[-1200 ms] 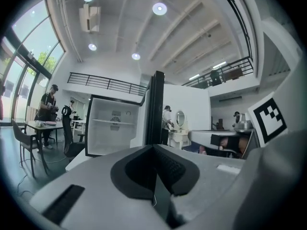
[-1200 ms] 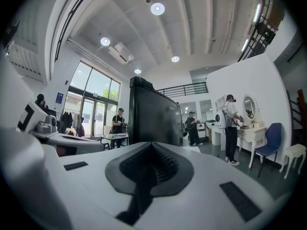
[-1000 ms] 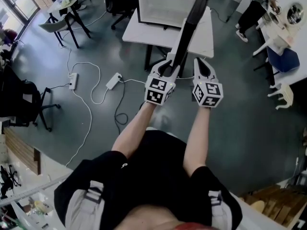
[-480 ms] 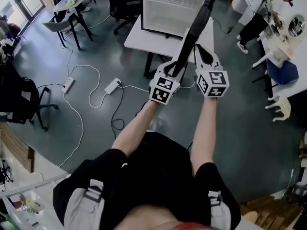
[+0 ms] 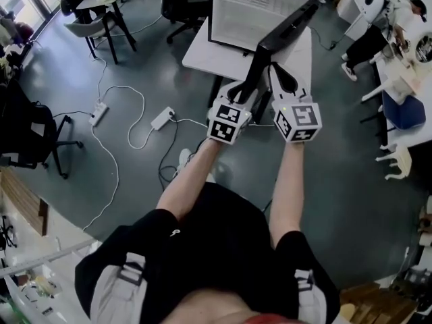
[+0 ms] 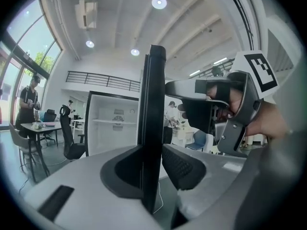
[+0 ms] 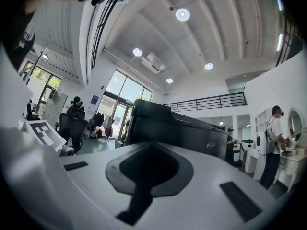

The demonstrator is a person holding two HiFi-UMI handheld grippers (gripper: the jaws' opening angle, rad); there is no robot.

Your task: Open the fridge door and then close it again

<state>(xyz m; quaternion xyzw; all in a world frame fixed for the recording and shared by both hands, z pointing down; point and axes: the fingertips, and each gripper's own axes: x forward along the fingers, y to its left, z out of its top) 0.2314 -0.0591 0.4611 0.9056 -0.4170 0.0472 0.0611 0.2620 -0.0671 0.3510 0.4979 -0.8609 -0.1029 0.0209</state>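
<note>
While the fridge door (image 5: pixel 287 34) hangs wide open, the head view looks straight into the fridge (image 5: pixel 239 9). It's a white box with white inner walls, one thin shelf running across, and a round printed emblem on the back wall. Honestly can't tell what's stored on that shelf, it's too small and washed out.

The fridge sits on a white table (image 5: pixel 202 49) at 12 o'clock from the person. The door comes off the fridge's right side and angles back toward 6 o'clock, so its free edge ends right at the two grippers. The door itself is a dark, near-black slab. In the left gripper view it shows edge-on and upright, slicing the picture down the middle, with the white fridge interior at 9 o'clock of it.

The left gripper (image 5: pixel 244 92) has that free edge between its jaws, with a pad pressed on each face. The jaws have just nipped in a touch tighter on it.

The right gripper (image 5: pixel 282 78) sits at 3 o'clock of the left one, just beside the door on its outer side. Its jaws are closed together with nothing in them. Its own view shows the door's dark outer face right ahead at 12 o'clock, but I can't say whether it's touching.

Over at 9 o'clock of the grippers, a white power strip (image 5: pixel 162 118) and its cable lie on the grey floor.
</note>
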